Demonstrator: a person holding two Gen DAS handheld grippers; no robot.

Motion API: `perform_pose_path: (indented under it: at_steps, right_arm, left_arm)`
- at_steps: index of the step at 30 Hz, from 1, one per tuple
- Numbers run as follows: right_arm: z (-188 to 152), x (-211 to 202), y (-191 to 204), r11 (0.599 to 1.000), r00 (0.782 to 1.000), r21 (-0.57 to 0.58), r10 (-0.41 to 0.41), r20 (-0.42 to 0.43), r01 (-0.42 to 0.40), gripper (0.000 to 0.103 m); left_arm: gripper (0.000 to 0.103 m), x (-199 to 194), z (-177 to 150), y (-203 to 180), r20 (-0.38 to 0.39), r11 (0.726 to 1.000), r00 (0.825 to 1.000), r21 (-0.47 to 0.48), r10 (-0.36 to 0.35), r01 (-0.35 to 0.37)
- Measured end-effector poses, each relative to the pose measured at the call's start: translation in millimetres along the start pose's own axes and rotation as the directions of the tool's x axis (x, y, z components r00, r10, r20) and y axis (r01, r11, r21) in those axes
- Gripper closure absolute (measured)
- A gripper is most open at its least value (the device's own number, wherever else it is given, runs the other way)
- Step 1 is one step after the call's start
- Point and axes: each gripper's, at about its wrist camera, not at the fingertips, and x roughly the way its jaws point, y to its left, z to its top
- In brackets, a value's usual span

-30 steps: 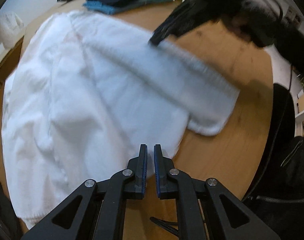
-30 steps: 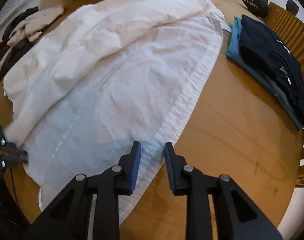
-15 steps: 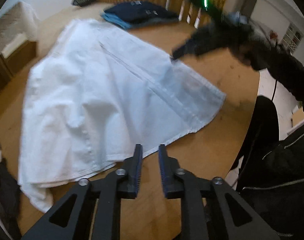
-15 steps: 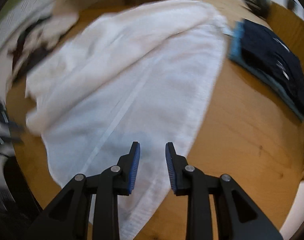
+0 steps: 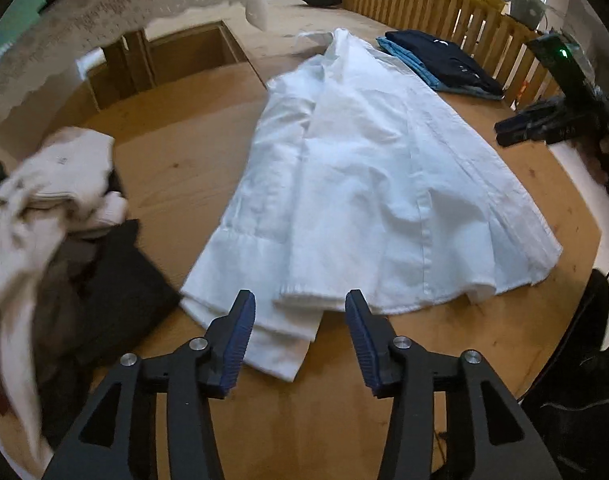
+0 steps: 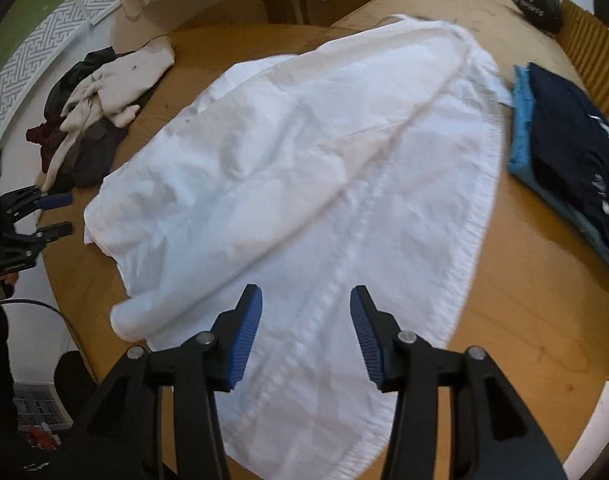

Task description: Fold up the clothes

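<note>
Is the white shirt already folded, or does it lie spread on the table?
Mostly spread: the white shirt lies open along the table, with only one side turned over its middle.

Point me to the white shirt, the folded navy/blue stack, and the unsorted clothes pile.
white shirt (image 5: 368, 184): left wrist view, middle of the front panel.
folded navy/blue stack (image 6: 572, 152): right wrist view, top navy garment.
unsorted clothes pile (image 6: 116, 84): right wrist view, cream garment on top.

Left gripper (image 5: 300, 332) jaws wide apart above near hem of white shirt (image 5: 368, 184) spread on table (image 5: 176, 160).
</note>
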Motion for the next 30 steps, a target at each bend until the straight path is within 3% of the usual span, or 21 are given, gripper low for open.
perform_pose_path:
  at_steps: [8,11,13,15,18,22,24,27,30]
  right_arm:
    - [-8.5,14.0,19.6,1.0,0.999,-0.005,0.008,-0.047,-0.008,0.057]
    - [-5.7,17.7,21.2,1.0,0.998,0.01,0.029,-0.05,-0.029,0.057]
    - [-3.1,19.3,21.8,0.997,0.996,0.039,0.066,-0.051,-0.064,0.057]
    - [1.4,20.8,22.8,0.99,0.991,0.078,0.122,-0.053,-0.118,0.057]
    - [14.1,21.4,36.1,0.975,0.978,0.101,0.202,-0.052,-0.196,0.057]
    - [34.2,22.0,71.1,0.973,0.972,0.034,0.229,-0.043,-0.228,0.057]
    - [43.6,20.6,84.9,0.975,0.975,-0.006,0.22,-0.033,-0.22,0.057]
    - [62.5,16.4,73.6,0.978,0.978,0.028,0.207,-0.026,-0.206,0.057]
    - [81.8,12.1,59.6,0.979,0.981,0.07,0.193,-0.019,-0.192,0.057]
  left_arm:
    - [0.056,29.2,2.7,13.3,-0.032,0.999,0.999,-0.032,-0.04,0.039]
    - [0.059,32.0,2.0,7.7,-0.024,1.0,1.0,-0.013,-0.02,0.02]
    - [0.066,33.2,0.0,0.0,-0.012,1.0,1.0,0.023,0.003,-0.003]
    - [0.083,33.0,-2.7,-8.1,0.003,0.998,1.0,0.06,0.019,-0.019]
    - [0.089,30.5,-6.6,-20.3,0.035,0.99,0.997,0.121,0.074,-0.078]
    - [0.095,24.4,-8.6,-30.3,0.07,0.983,0.993,0.148,0.095,-0.105]
    - [0.097,18.0,-7.3,-34.2,0.088,0.985,0.993,0.15,0.074,-0.087]
    - [0.098,5.2,-2.2,-39.8,0.132,0.989,0.991,0.144,0.012,-0.031]
    - [0.098,-8.1,1.2,-60.2,0.202,0.984,0.977,0.177,-0.074,0.038]
